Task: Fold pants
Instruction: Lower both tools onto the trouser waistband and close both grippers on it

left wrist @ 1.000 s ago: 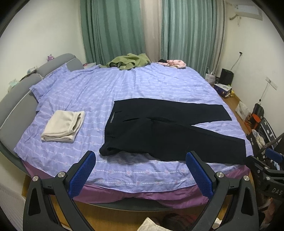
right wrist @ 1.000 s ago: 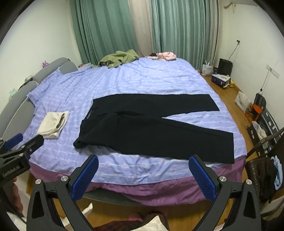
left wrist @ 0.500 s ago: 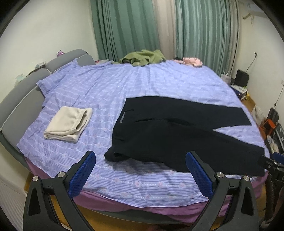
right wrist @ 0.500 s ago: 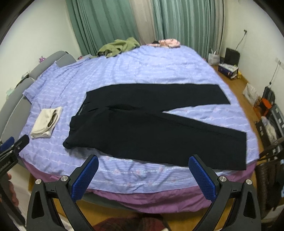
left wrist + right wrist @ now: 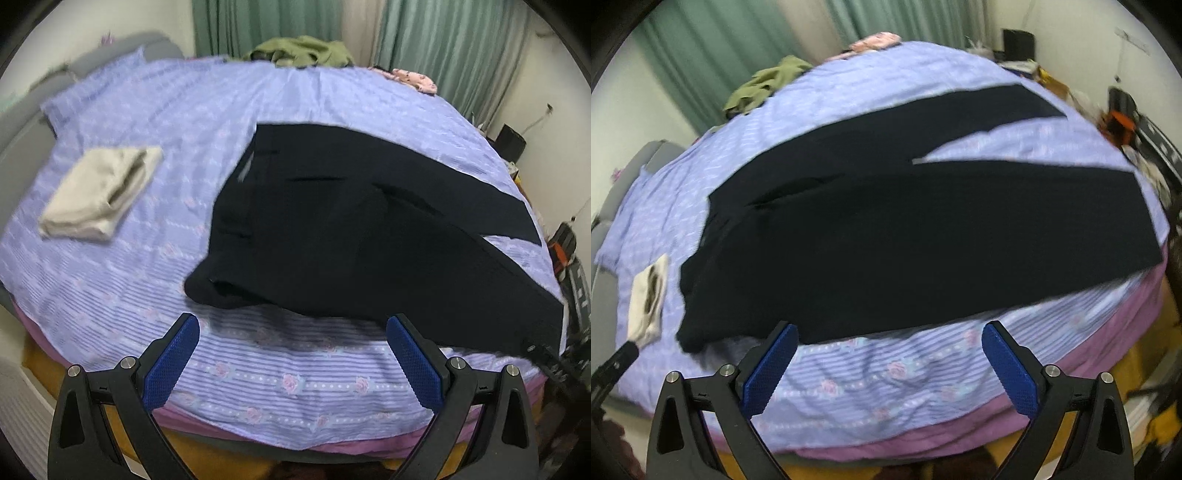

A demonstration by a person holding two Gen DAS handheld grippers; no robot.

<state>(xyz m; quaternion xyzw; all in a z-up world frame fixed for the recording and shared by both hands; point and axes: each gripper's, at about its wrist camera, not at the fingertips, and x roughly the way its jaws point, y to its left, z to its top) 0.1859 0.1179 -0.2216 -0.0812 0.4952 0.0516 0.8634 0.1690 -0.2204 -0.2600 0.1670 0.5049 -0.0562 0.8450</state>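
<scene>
Black pants lie spread flat on the purple striped bed, waist to the left, the two legs splayed apart to the right. They also show in the right wrist view. My left gripper is open and empty, just above the bed's near edge, close to the crumpled waist corner. My right gripper is open and empty, low over the near edge, in front of the near leg. The left gripper's tip shows in the right wrist view.
A folded beige garment lies left of the pants. A green garment and a pink one lie at the bed's far side by teal curtains. Clutter and a black rack stand on the floor to the right.
Both grippers have moved forward and down toward the bed, so the pants look much closer. The right view has tilted. Both stay open and empty.
</scene>
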